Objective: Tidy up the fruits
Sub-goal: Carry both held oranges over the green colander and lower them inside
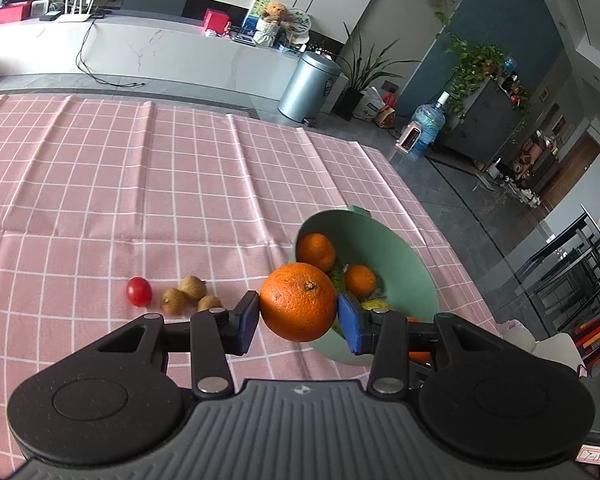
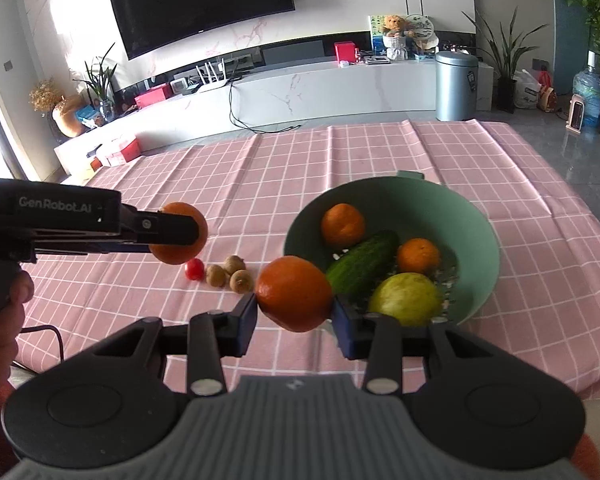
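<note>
So far, your left gripper [image 1: 298,316] clamps one orange [image 1: 298,307] and your right gripper [image 2: 294,312] another [image 2: 293,293], both lifted beside the green bowl [image 2: 480,220]; two oranges, cucumber [image 2: 362,262] and pear [image 2: 406,299] remain inside; tomato [image 2: 195,269] and longans [image 2: 230,272] sit on the counter [image 2: 380,152].

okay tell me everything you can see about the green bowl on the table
The green bowl is a round, deep, pale mint bowl, matte and plastic-looking, with a small tab handle on its far rim. It sits upright on the pink checked tablecloth, toward the table's right side. Inside lie two small oranges, a dark green cucumber and a yellow-green fruit. Neither tool touches it; the right tool holds an orange in front of its near rim.
</note>
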Demonstrator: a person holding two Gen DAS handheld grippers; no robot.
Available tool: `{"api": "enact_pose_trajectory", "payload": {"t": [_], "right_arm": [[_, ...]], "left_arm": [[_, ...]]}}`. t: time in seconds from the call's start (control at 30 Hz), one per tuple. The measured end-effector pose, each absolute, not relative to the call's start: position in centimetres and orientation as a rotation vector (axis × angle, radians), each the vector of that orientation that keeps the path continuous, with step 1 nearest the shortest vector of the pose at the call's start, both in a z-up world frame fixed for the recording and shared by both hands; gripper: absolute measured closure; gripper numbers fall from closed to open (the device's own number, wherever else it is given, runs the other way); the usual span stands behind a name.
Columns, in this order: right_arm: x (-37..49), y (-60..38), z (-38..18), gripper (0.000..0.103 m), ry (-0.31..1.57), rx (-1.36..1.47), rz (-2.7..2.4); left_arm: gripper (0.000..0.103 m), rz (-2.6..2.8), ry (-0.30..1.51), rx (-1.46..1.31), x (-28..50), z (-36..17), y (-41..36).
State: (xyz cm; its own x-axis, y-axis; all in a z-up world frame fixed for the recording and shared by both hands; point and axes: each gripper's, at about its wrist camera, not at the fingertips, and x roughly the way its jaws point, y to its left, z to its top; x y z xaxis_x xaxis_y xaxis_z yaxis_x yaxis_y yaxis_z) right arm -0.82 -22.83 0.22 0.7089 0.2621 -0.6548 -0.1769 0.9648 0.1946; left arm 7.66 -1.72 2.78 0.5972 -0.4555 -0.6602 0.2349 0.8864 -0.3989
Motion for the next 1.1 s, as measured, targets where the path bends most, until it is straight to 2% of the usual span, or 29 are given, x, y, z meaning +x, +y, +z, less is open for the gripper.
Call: {"api": "enact_pose_trajectory", "payload": {"t": [0.33, 1.1], "right_arm": [[2.1, -26.7, 0.3, 0.066, 0.783, 0.08, 0.214], [8.8, -28.0, -2.1, 0.066, 0.903, -0.063, 0.289]], "left_arm": [[0.055, -0.494, 0.885, -0.218, 9.9, 3.1, -6.0], [0.055, -0.581, 1.044, -0.117, 15.6, -0.7, -10.6]]}}
